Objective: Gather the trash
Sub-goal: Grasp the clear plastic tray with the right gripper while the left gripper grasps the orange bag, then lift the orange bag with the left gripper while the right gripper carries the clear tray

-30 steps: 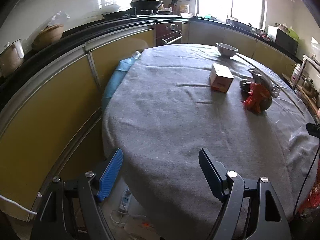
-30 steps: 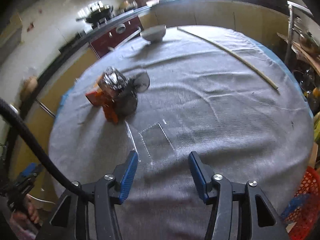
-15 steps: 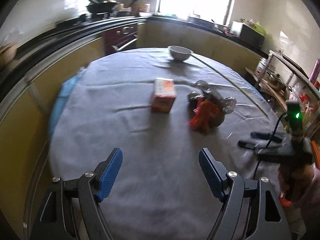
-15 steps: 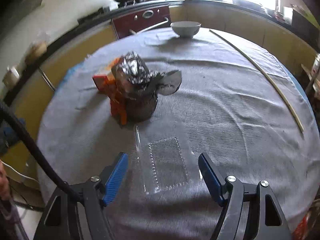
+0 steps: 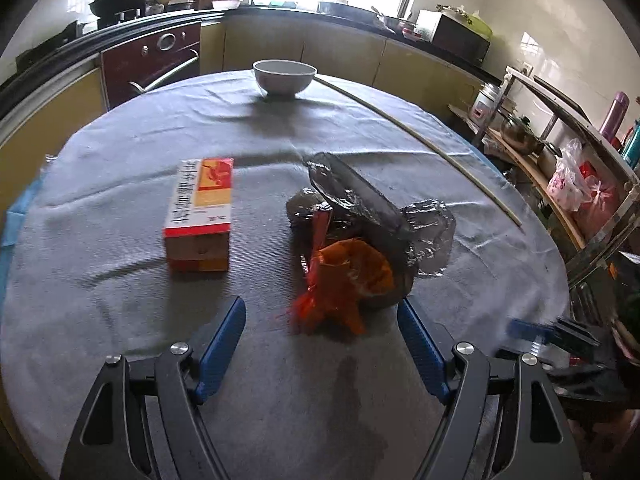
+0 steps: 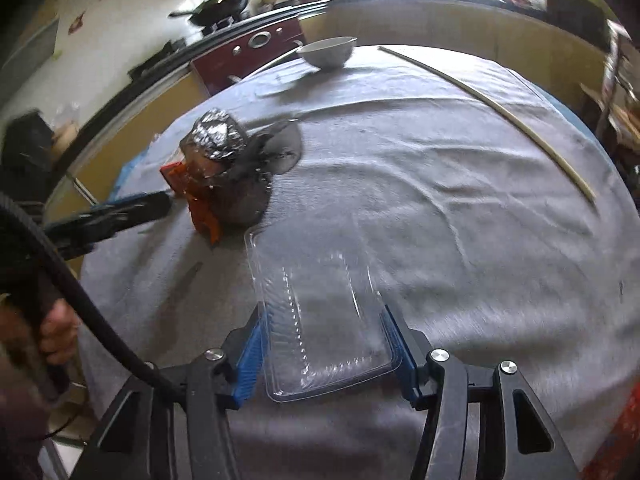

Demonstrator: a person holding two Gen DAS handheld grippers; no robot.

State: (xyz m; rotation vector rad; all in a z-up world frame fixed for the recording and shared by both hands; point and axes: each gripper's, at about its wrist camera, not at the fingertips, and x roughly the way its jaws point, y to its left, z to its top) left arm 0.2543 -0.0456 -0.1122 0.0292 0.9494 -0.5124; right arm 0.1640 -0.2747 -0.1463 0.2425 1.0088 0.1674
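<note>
A crumpled pile of silver foil and orange plastic wrappers point(image 5: 356, 236) lies mid-table, just ahead of my open left gripper point(image 5: 322, 320). A red and yellow cardboard box point(image 5: 200, 216) lies to its left. In the right wrist view the same pile point(image 6: 228, 168) sits ahead on the left. A clear plastic tray point(image 6: 320, 320) lies flat on the cloth between the fingers of my open right gripper point(image 6: 326, 344); the blue pads stand beside its long edges, and I cannot tell if they touch it.
A white bowl point(image 5: 284, 76) stands at the far side of the round grey-clothed table point(image 5: 120, 320). A long thin stick point(image 5: 420, 136) lies across the right side. Kitchen counters ring the table; a shelf rack point(image 5: 560, 152) stands right.
My left gripper has swung right and forward, from the table's left edge up to the wrapper pile. My right gripper has moved forward until the clear tray lies between its fingers.
</note>
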